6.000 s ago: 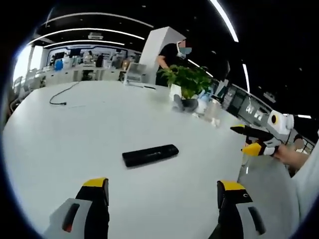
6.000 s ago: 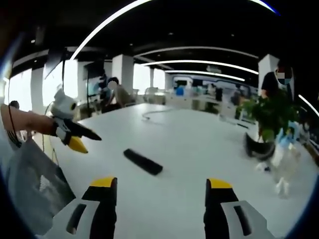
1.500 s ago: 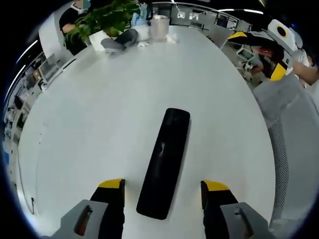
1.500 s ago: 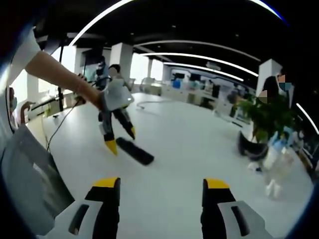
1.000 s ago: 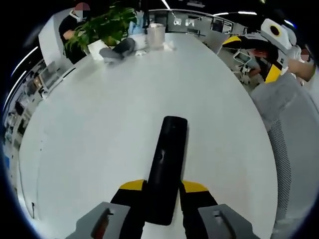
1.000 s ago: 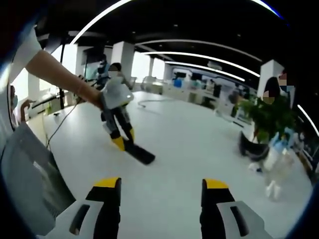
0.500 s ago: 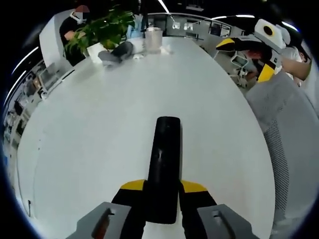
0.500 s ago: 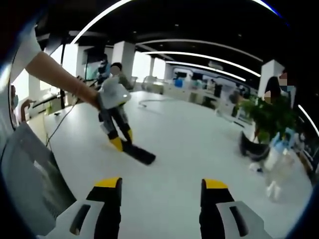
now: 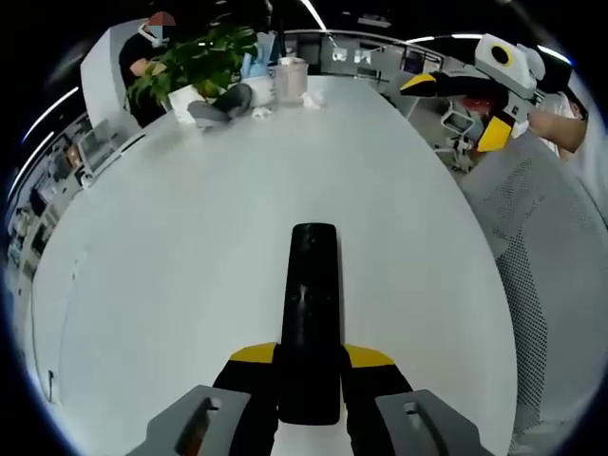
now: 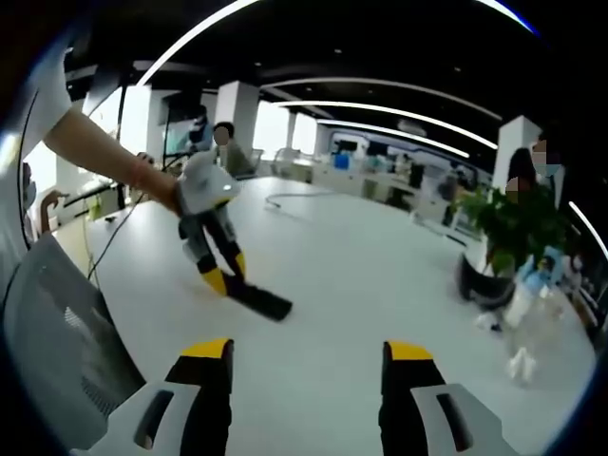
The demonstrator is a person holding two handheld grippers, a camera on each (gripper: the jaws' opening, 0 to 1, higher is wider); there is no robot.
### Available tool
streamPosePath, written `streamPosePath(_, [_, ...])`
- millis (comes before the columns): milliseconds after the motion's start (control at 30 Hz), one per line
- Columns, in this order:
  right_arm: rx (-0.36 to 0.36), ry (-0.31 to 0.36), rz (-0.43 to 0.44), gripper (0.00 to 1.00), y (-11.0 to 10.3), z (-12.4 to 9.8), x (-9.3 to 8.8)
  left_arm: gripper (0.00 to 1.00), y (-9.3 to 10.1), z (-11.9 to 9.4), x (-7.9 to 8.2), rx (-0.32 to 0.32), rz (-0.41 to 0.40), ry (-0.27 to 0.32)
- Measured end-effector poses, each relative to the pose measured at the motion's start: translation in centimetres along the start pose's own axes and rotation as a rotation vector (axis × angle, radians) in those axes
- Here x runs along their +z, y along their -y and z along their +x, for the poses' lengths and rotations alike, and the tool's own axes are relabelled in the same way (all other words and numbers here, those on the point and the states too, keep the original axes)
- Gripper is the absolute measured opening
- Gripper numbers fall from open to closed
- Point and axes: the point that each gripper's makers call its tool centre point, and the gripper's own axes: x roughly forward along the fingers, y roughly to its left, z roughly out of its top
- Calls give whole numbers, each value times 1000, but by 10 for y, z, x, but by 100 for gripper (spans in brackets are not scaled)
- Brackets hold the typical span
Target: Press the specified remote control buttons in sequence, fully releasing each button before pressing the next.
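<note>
- Currently the left gripper (image 9: 309,366) pinches the near end of the black remote control (image 9: 310,318), one yellow-tipped jaw tight on each long side.
- Right gripper (image 10: 306,356) hangs above the white table (image 10: 380,285) with its jaws spread and nothing between them, well apart from the remote.
- Remote's long axis runs straight forward along the left jaws; its free end points away from that gripper, toward the far potted plant (image 9: 195,57).
- In the right gripper view the remote (image 10: 258,300) sits ahead and left of the jaws, slanting toward them from the left gripper's tips (image 10: 218,275).
- Cannot tell whether the body rests on the table or is lifted off it.
- Button faces too dark to read.
- Risk, judged: held only at one end, the remote could pivot or slip under a press near the free end.
- Risk: the clamped jaws may cover buttons or hide targets from view.
</note>
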Motion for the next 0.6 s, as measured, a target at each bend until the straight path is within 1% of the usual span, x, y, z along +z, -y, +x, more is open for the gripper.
streamPosePath(333, [28, -12, -14, 61, -6, 2, -1, 25, 4, 0, -1, 13, -4, -3])
streamPosePath(600, [34, -20, -22, 61, -7, 3, -3, 25, 10, -1, -1, 16, -15, -2])
